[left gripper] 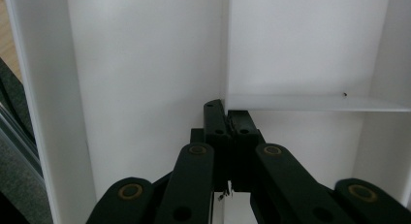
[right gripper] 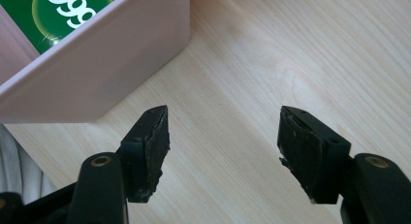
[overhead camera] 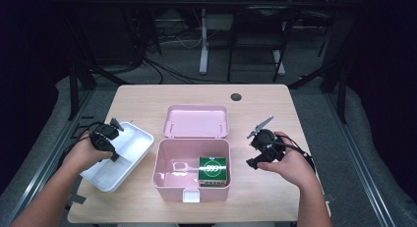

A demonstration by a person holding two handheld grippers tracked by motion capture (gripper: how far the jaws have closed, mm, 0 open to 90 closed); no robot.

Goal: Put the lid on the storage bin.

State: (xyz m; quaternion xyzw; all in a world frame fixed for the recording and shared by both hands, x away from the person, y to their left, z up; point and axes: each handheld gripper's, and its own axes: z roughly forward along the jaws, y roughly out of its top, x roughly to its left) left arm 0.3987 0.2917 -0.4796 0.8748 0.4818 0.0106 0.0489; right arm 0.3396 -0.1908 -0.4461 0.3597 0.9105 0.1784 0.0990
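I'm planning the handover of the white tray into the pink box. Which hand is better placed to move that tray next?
Left, I'd judge. The left gripper is shut on the divider wall of the white tray, gripping it already. The right gripper is open over bare table, beside the pink box, holding nothing.

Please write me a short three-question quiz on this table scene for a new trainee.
1. True or false: the right gripper holds the green packet.
2. What do the left gripper jaws pinch? A) the pink box B) the white tray divider C) a cable
3. Where does the green packet lie?

Key: 1 false, its jaws stand open over bare table. 2 B. 3 inside the open pink box, at its right side.
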